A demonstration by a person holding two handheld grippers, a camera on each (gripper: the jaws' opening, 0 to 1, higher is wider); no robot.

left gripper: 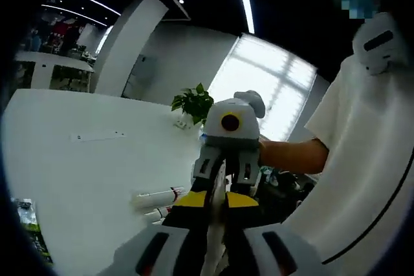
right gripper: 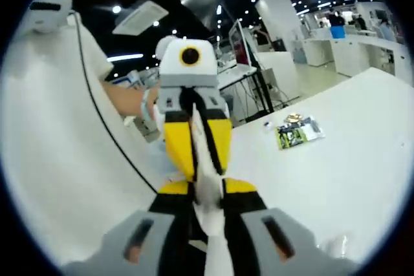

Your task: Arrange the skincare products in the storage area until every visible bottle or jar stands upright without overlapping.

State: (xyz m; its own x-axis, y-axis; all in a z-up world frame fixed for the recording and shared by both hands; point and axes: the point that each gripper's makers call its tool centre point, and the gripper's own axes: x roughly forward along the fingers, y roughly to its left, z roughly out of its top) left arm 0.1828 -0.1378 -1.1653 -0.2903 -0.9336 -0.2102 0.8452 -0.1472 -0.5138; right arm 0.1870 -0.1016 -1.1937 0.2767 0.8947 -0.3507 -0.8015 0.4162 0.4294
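My two grippers face each other tip to tip above a white table (left gripper: 84,159). In the left gripper view my left gripper (left gripper: 217,200) is shut on a slim white item (left gripper: 218,182), and the right gripper (left gripper: 223,171) meets it from the far side. In the right gripper view my right gripper (right gripper: 207,189) pinches the same white item (right gripper: 207,214), whose far end runs between the yellow jaws of the left gripper (right gripper: 197,153). Two white tubes (left gripper: 155,197) with red bands lie flat on the table, just left of the grippers.
A person in a white shirt (left gripper: 362,179) stands close on the right, with a forearm (left gripper: 291,156) behind the grippers. A green potted plant (left gripper: 193,103) stands at the table's far edge. A green printed packet (right gripper: 297,132) lies on the table (right gripper: 336,172).
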